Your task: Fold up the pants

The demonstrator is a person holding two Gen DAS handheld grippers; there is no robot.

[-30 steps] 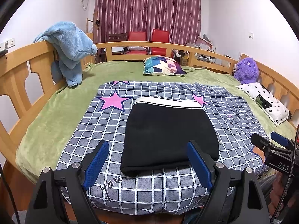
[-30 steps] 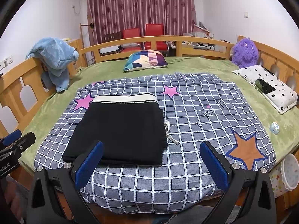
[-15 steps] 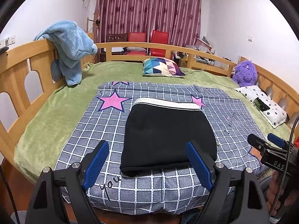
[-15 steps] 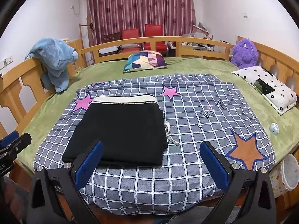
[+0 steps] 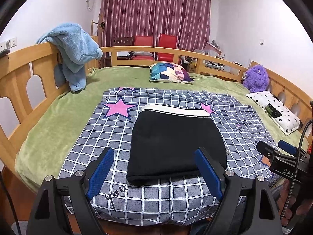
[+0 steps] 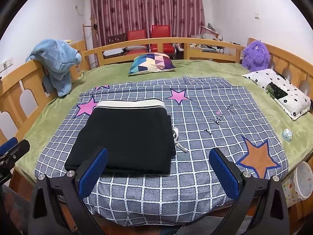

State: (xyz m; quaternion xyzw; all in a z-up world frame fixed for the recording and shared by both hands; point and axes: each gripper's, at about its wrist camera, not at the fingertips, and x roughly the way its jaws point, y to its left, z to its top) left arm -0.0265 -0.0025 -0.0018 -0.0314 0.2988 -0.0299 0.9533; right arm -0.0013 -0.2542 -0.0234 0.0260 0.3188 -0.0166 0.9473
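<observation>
At the far left we see a blue plush towel (image 5: 73, 52) hanging over the wooden bed rail (image 5: 23, 58). Next, our left gripper (image 5: 154, 168) is held above the near edge of the bed, its jaws spread wide with nothing between them. The black pants (image 5: 174, 143) lie folded in a neat rectangle on the checked blanket (image 5: 109, 137), white waistband on the far side, free of both grippers. A white drawstring (image 6: 179, 143) comes out at their right edge. Our right gripper (image 6: 158, 170) is also released and empty, beside the pants. Further right lie an orange star print (image 6: 258, 156), a dotted pillow (image 6: 279, 92) and a purple plush toy (image 6: 255, 55).
</observation>
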